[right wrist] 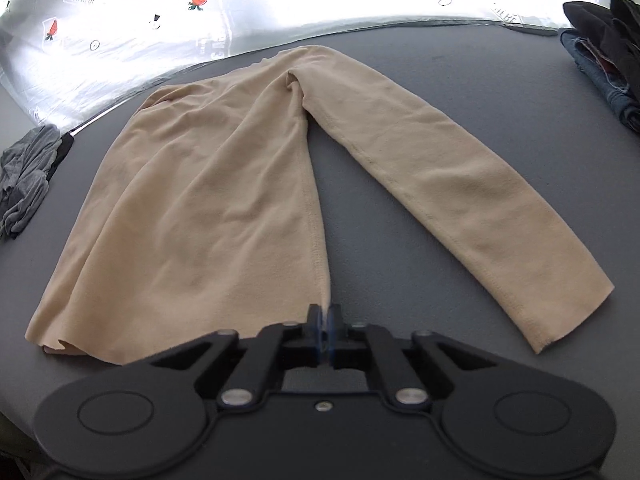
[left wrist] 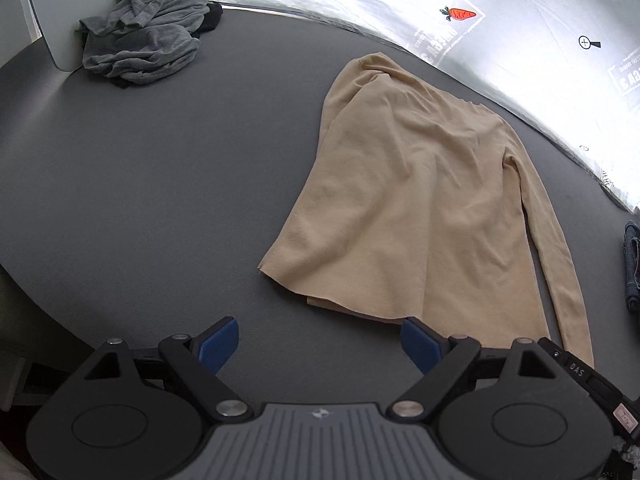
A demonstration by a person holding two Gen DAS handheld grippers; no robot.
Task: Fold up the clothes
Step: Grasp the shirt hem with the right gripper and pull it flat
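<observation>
A tan long-sleeved top (left wrist: 416, 200) lies on the grey table (left wrist: 160, 184), its left side folded over the body and one sleeve (right wrist: 452, 184) stretched out to the right. My left gripper (left wrist: 320, 342) is open and empty, just in front of the top's hem. My right gripper (right wrist: 323, 320) is shut at the hem's right corner of the top (right wrist: 200, 208); the seam edge runs right into the closed blue pads, so it appears pinched there.
A crumpled grey garment (left wrist: 144, 32) lies at the far left of the table, also in the right wrist view (right wrist: 24, 176). Folded denim and dark clothes (right wrist: 608, 56) are stacked at the right. A white printed sheet (left wrist: 460, 12) borders the table's far edge.
</observation>
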